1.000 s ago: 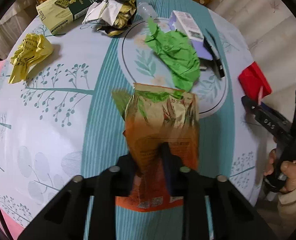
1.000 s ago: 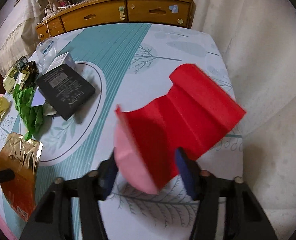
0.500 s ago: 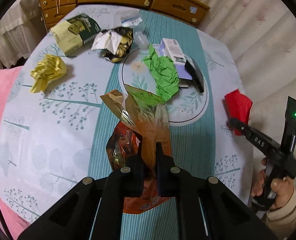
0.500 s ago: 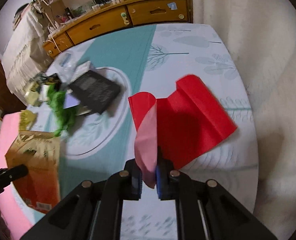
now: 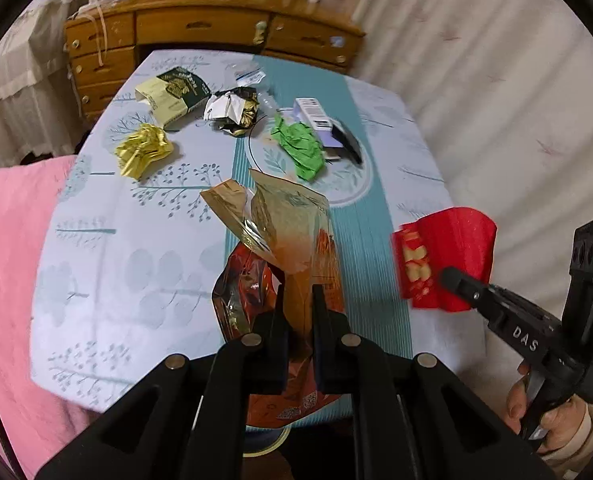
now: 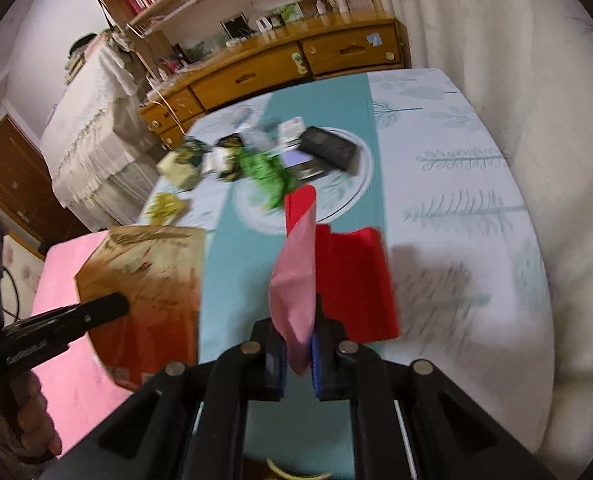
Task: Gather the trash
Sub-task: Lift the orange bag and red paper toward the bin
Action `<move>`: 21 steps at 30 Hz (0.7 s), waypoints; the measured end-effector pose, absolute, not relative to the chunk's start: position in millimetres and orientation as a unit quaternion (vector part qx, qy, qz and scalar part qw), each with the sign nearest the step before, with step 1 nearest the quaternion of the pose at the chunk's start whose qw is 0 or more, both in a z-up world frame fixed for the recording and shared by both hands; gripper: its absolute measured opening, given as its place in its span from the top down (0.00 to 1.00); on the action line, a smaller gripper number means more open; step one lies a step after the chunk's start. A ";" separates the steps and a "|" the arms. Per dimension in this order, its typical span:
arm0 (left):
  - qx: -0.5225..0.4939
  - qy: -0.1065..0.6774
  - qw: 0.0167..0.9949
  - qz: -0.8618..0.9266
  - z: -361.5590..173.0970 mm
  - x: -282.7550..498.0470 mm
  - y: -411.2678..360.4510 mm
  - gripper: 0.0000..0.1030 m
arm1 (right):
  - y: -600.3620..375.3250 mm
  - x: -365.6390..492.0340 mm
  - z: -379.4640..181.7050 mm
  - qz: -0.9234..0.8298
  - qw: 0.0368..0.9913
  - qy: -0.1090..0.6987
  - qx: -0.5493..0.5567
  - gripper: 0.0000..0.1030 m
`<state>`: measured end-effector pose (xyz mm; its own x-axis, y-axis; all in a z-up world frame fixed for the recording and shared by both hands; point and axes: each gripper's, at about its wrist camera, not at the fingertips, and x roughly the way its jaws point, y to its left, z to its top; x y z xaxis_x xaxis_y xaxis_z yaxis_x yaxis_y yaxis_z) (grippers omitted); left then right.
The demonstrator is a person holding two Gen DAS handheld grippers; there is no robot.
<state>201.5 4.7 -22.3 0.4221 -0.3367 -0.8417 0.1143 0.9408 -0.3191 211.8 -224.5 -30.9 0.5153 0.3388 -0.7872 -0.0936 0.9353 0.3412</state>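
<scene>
Up at the bottom centre of the left wrist view, the left gripper [image 5: 298, 320] is clamped on an orange and gold foil snack bag [image 5: 292, 248], its fingers [image 5: 274, 332] pinching the lower half while the torn gold top leans toward the middle of the frame, raised clear of the table [image 5: 108, 256] with its pale tree-print cloth. At lower right of that view the right gripper [image 5: 450, 278] is closed on a red paper envelope [image 5: 452, 256], held off the table's right edge; gold marks show on its left face. From the right wrist view the same right gripper [image 6: 298, 350] sits at bottom centre, its pads pressed onto the envelope's pink inner flap [image 6: 294, 280], red paper hanging to the right. The snack bag [image 6: 144, 276] appears at left with the left gripper's finger [image 6: 92, 312] across it. Further up the table lie a crumpled green wrapper [image 5: 300, 148], a crumpled gold wrapper [image 5: 144, 150], a cream and dark green box [image 5: 172, 96], a black and white crumpled packet [image 5: 232, 110], a white carton [image 5: 314, 114] and a black box [image 6: 328, 148], the last three clustered about the green wrapper near a ring printed on the cloth. A wooden dresser [image 5: 200, 28] stands beyond the table's far end, and a pink cover [image 5: 8, 264] fills the left side
</scene>
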 end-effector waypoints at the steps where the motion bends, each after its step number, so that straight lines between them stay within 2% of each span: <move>1: -0.102 0.517 0.838 -0.142 -18.3 191.6 10.7 0.94 | -216.6 193.4 -26.2 0.122 0.864 0.469 0.135 0.92; 13: -0.072 0.509 0.832 -0.211 -13.9 65.4 93.1 0.94 | -116.8 22.2 -15.0 0.100 0.870 0.464 0.137 0.92; 21: -0.067 0.544 0.808 -0.217 -40.3 13.4 109.8 0.94 | -93.5 -28.9 -39.2 0.087 0.848 0.502 0.146 0.92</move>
<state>13.4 109.8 -40.3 0.3143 -0.4237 -0.8496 0.2783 0.8967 -0.3442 -28.9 -93.5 -39.2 0.4805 0.2933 -0.8265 -0.0005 0.9425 0.3342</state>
